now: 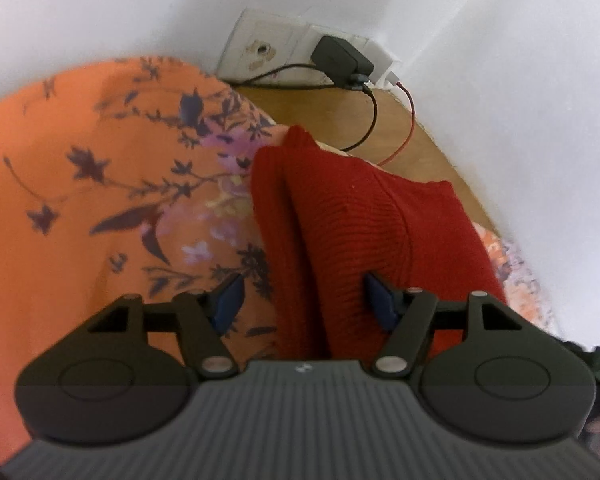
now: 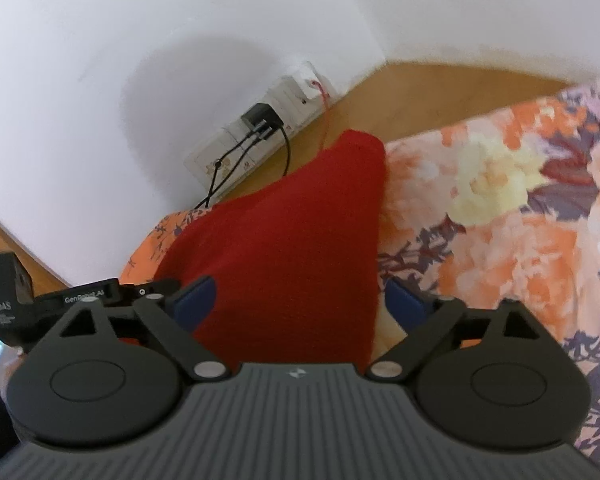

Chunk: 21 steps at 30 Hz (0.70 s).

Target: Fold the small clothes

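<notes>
Sweater [image 1: 364, 220] between wide-open fingers of both left gripper [image 1: 306, 300] and right gripper [image 2: 296, 304], ungripped, long axis toward wall edge.

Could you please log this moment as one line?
left gripper open | right gripper open | red knit garment between both | floral sheet beneath

I'm seeing a wooden top [image 1: 332, 116] showing in the upper middle of frame, carrying a floral sheet [image 1: 80, 168]; a red knit [image 1: 360, 220] is lying on it.
</notes>
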{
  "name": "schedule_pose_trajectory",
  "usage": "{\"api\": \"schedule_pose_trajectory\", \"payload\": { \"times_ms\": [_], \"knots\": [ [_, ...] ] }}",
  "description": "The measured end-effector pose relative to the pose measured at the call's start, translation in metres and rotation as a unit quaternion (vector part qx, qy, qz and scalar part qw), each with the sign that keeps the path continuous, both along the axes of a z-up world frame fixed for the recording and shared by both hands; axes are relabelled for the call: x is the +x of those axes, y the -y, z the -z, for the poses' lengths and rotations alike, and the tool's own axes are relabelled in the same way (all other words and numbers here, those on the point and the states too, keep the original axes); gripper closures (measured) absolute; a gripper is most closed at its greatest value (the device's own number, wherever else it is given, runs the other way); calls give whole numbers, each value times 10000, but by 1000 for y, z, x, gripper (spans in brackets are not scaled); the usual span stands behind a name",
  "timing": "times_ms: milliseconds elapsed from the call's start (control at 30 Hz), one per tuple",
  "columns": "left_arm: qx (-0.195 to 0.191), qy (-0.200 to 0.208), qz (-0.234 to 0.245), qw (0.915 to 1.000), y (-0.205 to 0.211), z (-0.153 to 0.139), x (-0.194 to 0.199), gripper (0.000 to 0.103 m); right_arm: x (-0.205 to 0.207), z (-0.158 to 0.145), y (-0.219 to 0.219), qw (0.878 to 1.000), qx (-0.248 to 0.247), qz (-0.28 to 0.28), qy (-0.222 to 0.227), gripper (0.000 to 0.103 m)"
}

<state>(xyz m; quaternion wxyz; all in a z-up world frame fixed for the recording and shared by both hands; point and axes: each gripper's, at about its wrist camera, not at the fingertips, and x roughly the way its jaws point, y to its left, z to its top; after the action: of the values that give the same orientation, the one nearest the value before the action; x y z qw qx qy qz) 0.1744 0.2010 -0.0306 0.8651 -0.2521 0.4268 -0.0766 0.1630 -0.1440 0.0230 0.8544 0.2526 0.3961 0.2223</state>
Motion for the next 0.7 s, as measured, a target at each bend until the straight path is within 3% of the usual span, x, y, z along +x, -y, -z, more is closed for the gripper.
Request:
{"api": "schedule_pose_trajectory", "payload": {
  "times_ms": [200, 367, 500, 567, 700],
  "knots": [
    [-826, -171, 227, 9962, 2, 13, 6, 35, 22, 29, 9, 9957, 719, -111, -582, 1],
    [-1199, -166, 312, 9922, 6, 24, 9, 34, 34, 46, -3, 9907, 1023, -297, -841, 1],
    [-1155, -58, 439, 9923, 8, 20, 9, 51, 34, 51, -14, 9891, 1147, -219, -899, 1],
    [-1130, -15, 480, 9924, 9, 15, 7, 55, 30, 48, -17, 9901, 1111, -81, -852, 5],
    [-1256, 131, 568, 9904, 5, 2, -2, 59, 18, 30, -16, 9920, 1093, 76, -624, 23]
  ]
}}
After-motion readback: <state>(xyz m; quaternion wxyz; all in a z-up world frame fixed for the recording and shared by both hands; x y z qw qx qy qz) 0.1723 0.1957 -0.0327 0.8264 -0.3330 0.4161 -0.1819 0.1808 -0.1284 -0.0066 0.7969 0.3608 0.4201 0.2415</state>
